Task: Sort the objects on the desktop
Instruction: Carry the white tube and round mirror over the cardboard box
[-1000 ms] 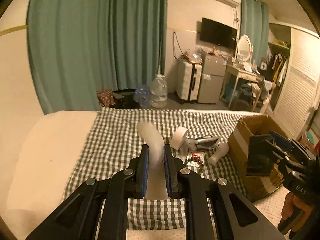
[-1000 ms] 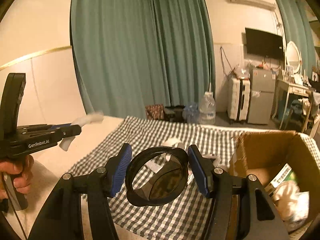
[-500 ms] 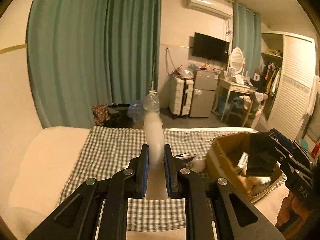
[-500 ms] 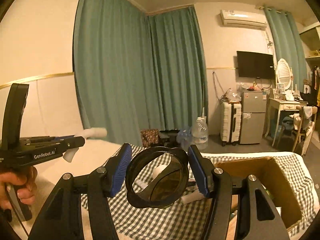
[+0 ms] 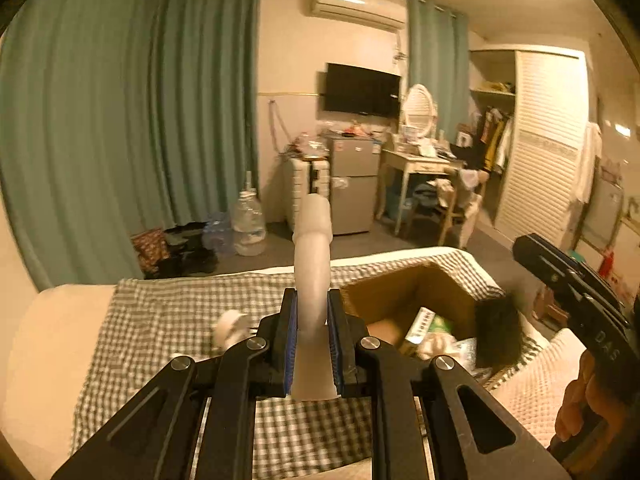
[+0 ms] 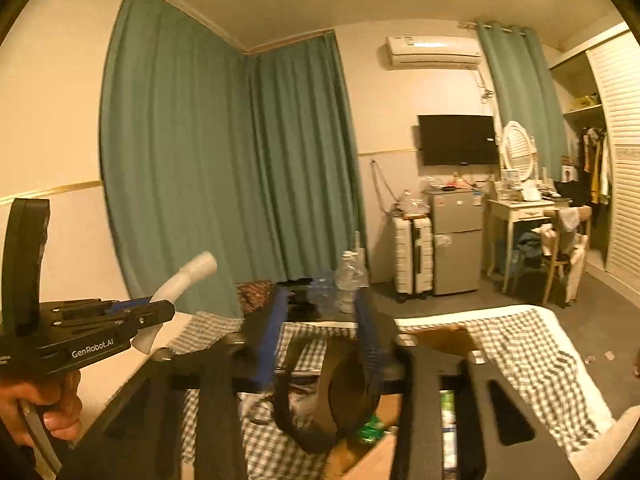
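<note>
The left gripper [image 5: 312,344] pinches a curved white tube [image 5: 313,264] between its blue pads, the tube rising clear above the checked cloth [image 5: 160,320]. To its right an open cardboard box [image 5: 416,300] holds packets. The right gripper [image 6: 320,340] is blurred, its jaws closing; a dark round-rimmed object [image 6: 320,412] hangs below the pads over the box, and whether they grip it I cannot tell.
</note>
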`<move>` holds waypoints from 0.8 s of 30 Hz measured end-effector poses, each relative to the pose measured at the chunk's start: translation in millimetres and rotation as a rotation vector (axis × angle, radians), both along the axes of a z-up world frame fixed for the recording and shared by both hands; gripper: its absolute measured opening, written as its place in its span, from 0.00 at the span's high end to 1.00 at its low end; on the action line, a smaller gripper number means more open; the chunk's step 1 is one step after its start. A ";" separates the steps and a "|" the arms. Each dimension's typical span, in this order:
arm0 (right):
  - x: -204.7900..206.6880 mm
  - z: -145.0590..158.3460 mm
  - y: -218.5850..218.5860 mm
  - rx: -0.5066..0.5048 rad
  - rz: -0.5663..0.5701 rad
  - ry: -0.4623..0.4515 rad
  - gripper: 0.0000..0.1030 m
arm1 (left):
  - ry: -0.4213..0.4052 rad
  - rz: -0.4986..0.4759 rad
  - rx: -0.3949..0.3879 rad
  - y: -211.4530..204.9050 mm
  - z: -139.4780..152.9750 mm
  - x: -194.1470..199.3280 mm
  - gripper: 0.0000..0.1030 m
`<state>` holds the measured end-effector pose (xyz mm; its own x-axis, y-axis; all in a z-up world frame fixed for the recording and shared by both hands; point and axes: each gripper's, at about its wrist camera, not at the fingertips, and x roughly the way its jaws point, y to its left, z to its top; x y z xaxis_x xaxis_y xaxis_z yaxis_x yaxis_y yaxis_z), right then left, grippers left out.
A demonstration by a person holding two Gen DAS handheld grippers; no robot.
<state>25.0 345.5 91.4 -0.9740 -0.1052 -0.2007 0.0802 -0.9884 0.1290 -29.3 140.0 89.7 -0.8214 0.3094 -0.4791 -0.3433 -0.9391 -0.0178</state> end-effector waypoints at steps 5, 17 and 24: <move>-11.7 -19.5 32.7 -0.010 -0.070 -0.075 0.71 | -0.043 -0.078 -0.024 48.7 -27.6 -19.3 0.87; -57.7 -99.9 97.2 -0.140 -0.163 -0.360 0.71 | -0.177 -0.241 -0.136 131.9 -108.1 -51.0 0.82; -69.3 -124.2 98.7 -0.135 -0.193 -0.445 0.71 | -0.241 -0.246 -0.171 148.8 -132.1 -63.6 0.35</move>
<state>-44.3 444.2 -32.8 -0.8011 0.0148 -0.5984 -0.1944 -0.9519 0.2367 -92.9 288.9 -42.4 -0.5902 0.3819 -0.7112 -0.5638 -0.8255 0.0247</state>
